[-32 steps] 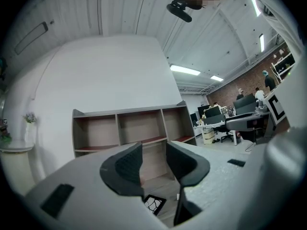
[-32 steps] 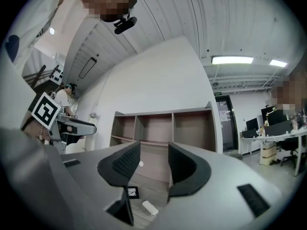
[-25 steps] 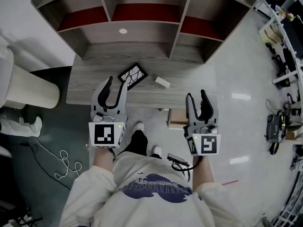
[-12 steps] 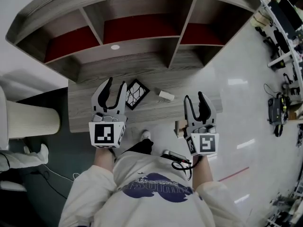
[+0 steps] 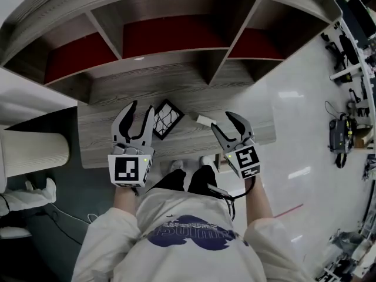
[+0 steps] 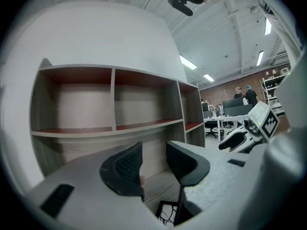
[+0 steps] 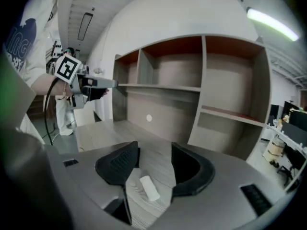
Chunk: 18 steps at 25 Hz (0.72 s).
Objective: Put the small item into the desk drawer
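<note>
A small white block [image 5: 204,120] lies on the grey wood desk [image 5: 106,140], right of a black-framed tile [image 5: 166,119]. My right gripper [image 5: 223,122] is angled left with its tips just beside the block. In the right gripper view the block [image 7: 148,188] lies on the desk below the gap of the right gripper [image 7: 154,162]. Its jaws have just been opening and stand open, and the pads do not touch the block. My left gripper [image 5: 140,107] hovers open and empty left of the tile, whose corner [image 6: 168,212] shows below the left gripper [image 6: 153,157]. I cannot make out the drawer.
A hutch of open shelves [image 5: 164,40] rises at the desk's back. A pale round bin [image 5: 35,154] stands on the dark floor at the left. Office desks and people [image 6: 242,92] show far off in the left gripper view.
Both grippers have moved forward over the desk. The right one has dropped, swung left toward the white block, and its jaws stand wider. The left one has come level with the tile.
</note>
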### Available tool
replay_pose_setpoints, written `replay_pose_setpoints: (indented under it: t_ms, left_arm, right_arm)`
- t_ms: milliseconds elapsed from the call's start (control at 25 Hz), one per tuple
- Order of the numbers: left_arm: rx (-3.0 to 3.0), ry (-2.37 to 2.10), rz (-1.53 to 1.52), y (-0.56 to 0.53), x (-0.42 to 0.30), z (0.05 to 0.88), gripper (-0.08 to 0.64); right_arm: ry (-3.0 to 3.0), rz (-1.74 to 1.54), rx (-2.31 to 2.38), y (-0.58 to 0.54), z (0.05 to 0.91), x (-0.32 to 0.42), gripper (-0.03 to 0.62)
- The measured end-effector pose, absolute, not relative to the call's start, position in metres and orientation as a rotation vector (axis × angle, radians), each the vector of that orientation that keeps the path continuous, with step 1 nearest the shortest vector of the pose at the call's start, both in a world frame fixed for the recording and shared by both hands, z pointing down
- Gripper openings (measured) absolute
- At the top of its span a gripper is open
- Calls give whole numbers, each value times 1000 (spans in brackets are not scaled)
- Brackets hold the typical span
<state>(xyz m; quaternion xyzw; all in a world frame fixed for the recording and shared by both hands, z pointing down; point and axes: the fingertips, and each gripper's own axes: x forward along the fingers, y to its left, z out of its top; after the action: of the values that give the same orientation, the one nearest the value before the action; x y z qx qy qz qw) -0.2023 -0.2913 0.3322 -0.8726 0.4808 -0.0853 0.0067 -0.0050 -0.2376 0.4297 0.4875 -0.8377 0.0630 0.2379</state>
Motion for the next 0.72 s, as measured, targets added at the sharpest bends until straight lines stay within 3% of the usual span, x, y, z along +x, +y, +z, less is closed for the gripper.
replay_pose_setpoints:
  t_ms: [360,720]
  left_arm:
    - [-2632,1761,-393,-269,-230,360,141]
    - [-2527,1986,-524,-230,-257,384,141]
  right_arm:
    - [-2109,200,693,-248,556,-27,221]
    - [-1895,255,404,-252,645,-21,221]
